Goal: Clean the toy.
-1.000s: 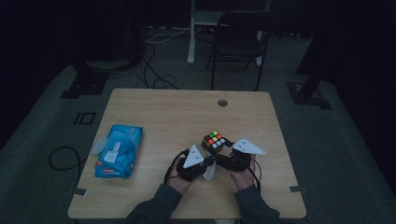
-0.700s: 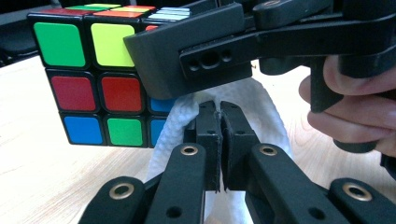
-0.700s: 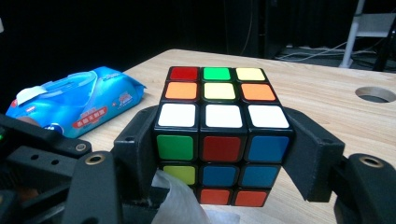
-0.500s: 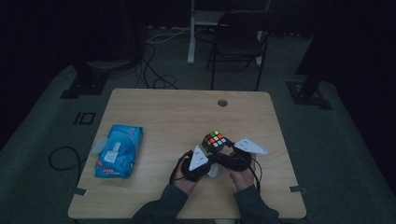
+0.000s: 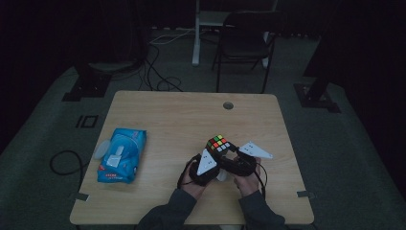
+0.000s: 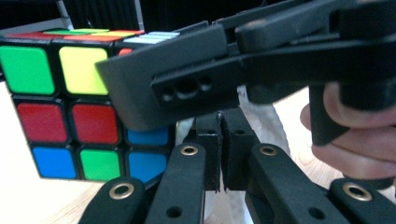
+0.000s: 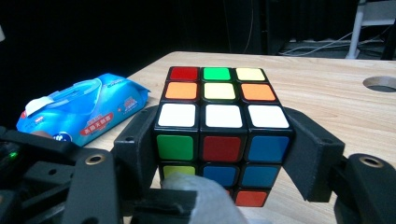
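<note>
one puzzle cube (image 5: 219,144), one wipes pack (image 5: 120,154), two hand-held grippers

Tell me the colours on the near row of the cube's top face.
All three are white, on the cube; the right gripper view shows it best.

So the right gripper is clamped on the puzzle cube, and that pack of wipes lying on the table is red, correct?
Not quite: the pack of wipes is blue, not red, as the right gripper view shows. The rest stands: the right gripper is clamped on the puzzle cube, and the pack lies on the table.
</note>
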A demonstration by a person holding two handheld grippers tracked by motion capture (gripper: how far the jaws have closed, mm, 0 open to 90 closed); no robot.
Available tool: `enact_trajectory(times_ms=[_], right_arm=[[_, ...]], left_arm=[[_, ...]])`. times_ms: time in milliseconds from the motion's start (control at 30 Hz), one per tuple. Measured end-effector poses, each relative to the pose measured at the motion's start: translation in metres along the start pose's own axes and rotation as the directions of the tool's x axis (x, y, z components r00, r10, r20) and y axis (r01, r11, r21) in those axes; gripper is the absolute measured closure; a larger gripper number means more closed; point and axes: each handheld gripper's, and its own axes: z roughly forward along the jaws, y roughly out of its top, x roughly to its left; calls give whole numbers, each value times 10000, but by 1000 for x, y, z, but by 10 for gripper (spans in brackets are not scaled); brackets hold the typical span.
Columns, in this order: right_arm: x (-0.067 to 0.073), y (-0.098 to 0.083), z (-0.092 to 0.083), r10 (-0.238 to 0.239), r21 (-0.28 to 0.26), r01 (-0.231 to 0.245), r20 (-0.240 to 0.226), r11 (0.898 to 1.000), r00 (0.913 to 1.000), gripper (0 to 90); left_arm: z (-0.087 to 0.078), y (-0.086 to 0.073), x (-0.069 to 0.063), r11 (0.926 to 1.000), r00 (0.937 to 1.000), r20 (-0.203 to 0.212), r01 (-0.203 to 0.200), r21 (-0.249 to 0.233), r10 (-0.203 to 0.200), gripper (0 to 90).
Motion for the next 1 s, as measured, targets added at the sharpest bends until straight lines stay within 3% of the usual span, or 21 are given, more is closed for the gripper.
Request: enact_trajectory(times_ms=[300,1000], right_arm=[[1,1,-1,50,-40,-51,-112,10000,9999,349],[0,1,-1,57,-27,-58,-110,10000,9999,349]], left_arm=[[3,-5,0,10000,9998,-217,38,-30,-39,879],[-2,-5,-2,9998,9995,-302,58,-163,-63,879]])
